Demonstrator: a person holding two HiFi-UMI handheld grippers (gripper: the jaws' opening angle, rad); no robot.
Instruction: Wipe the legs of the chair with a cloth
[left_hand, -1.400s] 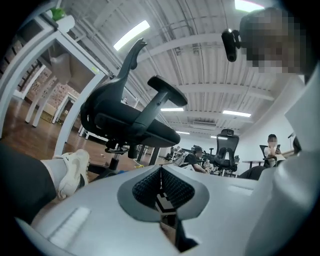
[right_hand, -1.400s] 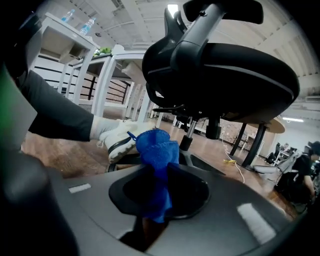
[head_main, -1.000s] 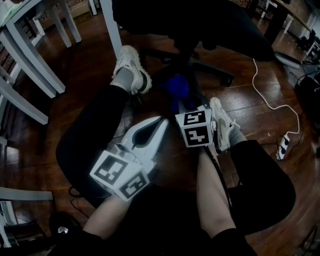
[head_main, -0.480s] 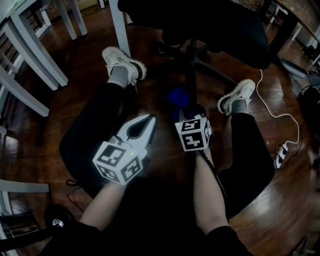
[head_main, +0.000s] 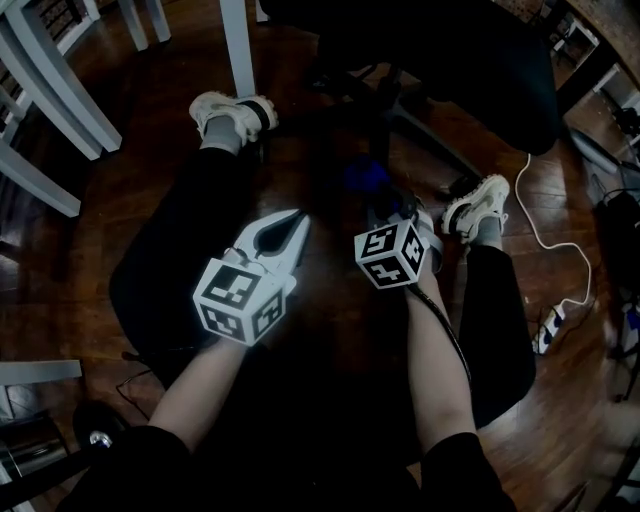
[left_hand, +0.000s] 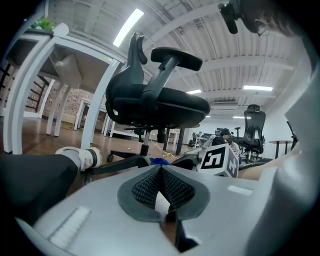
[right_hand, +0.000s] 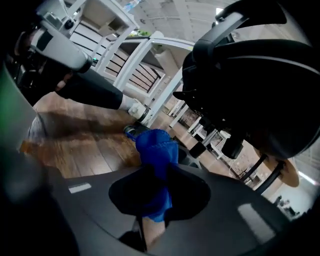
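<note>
Both feet have shifted since a second ago: the right shoe (head_main: 478, 210) has swung out to the side, the left shoe (head_main: 230, 112) now sits by the white table leg (head_main: 238, 45), and both grippers have dropped lower over the dark wood floor (head_main: 150, 150). Out in front goes the right gripper (head_main: 385, 205), pointing in under the black chair (head_main: 450, 50), its jaws clenched on the blue cloth (right_hand: 156, 145), which bunches up out of the tips. From the head view the cloth sits low near the floor, right by the chair's base legs (head_main: 430, 135). Whether it actually touches a leg is hard to say, it's dark down there. Alongside rides the left gripper (left_hand: 160, 167), a little behind and to the left, jaws pressed together with nothing between them, its nose aimed roughly level at the chair's seat and base. Off to the right a white cable (head_main: 560, 250) trails across the floor, well apart from the action.
</note>
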